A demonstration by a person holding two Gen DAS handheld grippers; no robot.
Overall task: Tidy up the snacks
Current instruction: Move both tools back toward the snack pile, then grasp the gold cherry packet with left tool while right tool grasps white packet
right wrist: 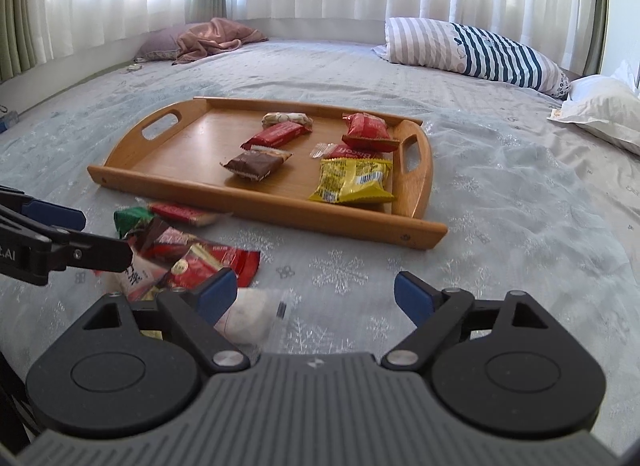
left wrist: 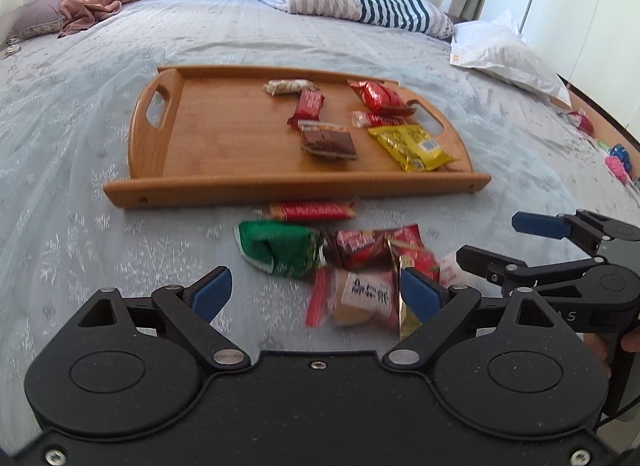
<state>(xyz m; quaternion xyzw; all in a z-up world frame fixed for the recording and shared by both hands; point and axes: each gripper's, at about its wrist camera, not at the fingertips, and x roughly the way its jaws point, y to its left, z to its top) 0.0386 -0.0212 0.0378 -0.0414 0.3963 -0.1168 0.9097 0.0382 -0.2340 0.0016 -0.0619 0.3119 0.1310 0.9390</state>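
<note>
Both grippers, left [left wrist: 316, 290] and right [right wrist: 316, 296], fingers wide and empty; snack pile [left wrist: 352, 262] low-centre on bed [left wrist: 80, 185], below tray [left wrist: 240, 145]: light, crinkly, slippery; pinch flat across packet middle.

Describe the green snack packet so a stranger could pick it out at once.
Find the rectangular wooden tray on the pale blue bedspread. Loose snacks lie on the cloth by its near rim. The green foil snack packet is leftmost in the left wrist view, the only green one among red wrappers.
</note>
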